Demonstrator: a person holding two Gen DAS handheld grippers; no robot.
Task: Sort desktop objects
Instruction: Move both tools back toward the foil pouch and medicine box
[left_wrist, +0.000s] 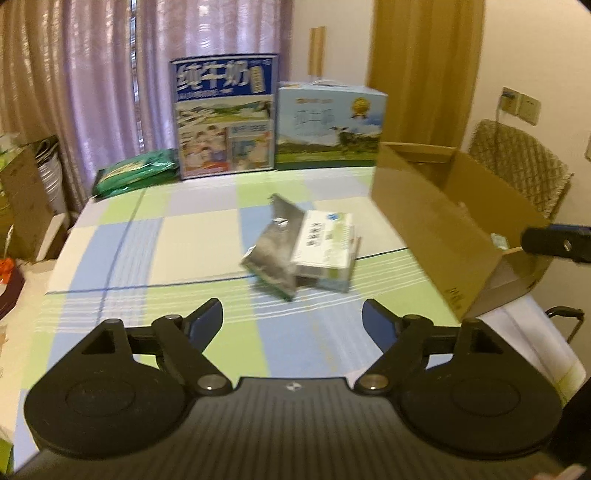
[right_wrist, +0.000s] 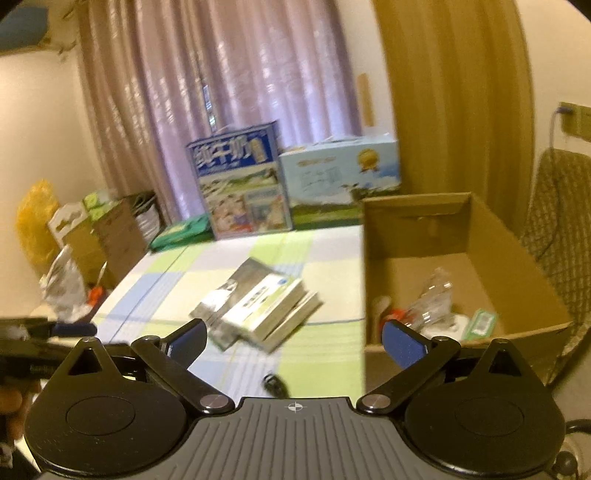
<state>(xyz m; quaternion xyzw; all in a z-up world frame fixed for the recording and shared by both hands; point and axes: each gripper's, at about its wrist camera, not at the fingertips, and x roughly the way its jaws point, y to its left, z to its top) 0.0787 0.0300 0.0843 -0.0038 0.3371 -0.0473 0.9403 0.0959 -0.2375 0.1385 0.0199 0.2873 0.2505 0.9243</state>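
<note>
We hold the left gripper (left_wrist: 293, 321) above the near part of the checked tablecloth (left_wrist: 122, 236), its blue-padded fingers (left_wrist: 207, 319) spread wide with nothing between them and nothing touching them. The right gripper (right_wrist: 293, 341) hangs just as wide apart and empty, its right finger (right_wrist: 402, 345) over the near wall of the cardboard box (right_wrist: 417, 229), its left finger over the cloth.

In front of us, in the middle of the table, lies a small white-and-green carton (left_wrist: 325, 243), resting on a second flat box whose edge shows beneath it, and a silver foil pouch (left_wrist: 273, 247) leans against its left side, touching it. Both are well apart from either gripper.

The open cardboard box stands at the right edge of the table; in the right wrist view we see crumpled clear plastic (right_wrist: 432, 295) and a green-and-white packet (right_wrist: 480, 323) on its floor. Two milk cases (left_wrist: 225, 114) and a green bag (left_wrist: 136, 173) stand along the far edge. A small dark object (right_wrist: 275, 384) on the cloth is too blurred to name.
</note>
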